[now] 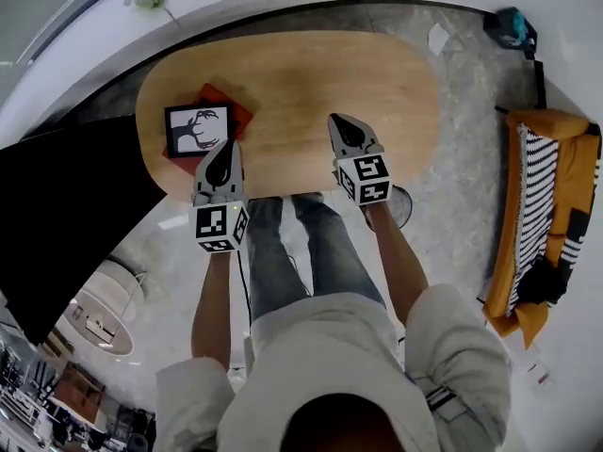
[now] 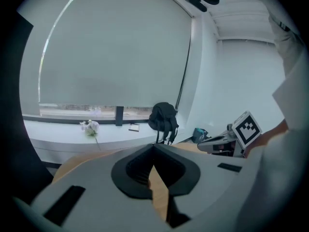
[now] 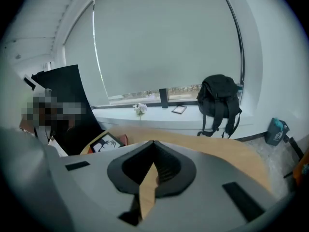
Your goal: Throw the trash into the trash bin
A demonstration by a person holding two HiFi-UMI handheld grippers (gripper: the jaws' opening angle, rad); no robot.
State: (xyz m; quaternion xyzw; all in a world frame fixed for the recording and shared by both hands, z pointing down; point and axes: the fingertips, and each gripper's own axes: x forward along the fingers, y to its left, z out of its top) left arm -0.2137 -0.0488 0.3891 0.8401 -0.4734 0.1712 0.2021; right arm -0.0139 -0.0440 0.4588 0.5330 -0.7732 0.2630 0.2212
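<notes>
Oval wooden table (image 1: 311, 83) fills the middle of a pale room, seen from above a person standing at its near edge. A framed picture (image 1: 198, 128) lies on a red pad (image 1: 234, 109) at the table's left end, and no trash shows on the rest of the top. Left gripper (image 1: 225, 149) and right gripper (image 1: 340, 123) hover over the near edge, each clenched tip to tip on nothing. No bin is certain: a round meshed thing (image 1: 403, 205) stands on the floor by the right foot, too small to name. A white scrap (image 1: 438, 38) lies on the floor past the table's far right; whether it is trash is unclear. Empty grippers fit either trash already binned or trash still to be found. If any remains, the next move calls for sighting it and the bin.
</notes>
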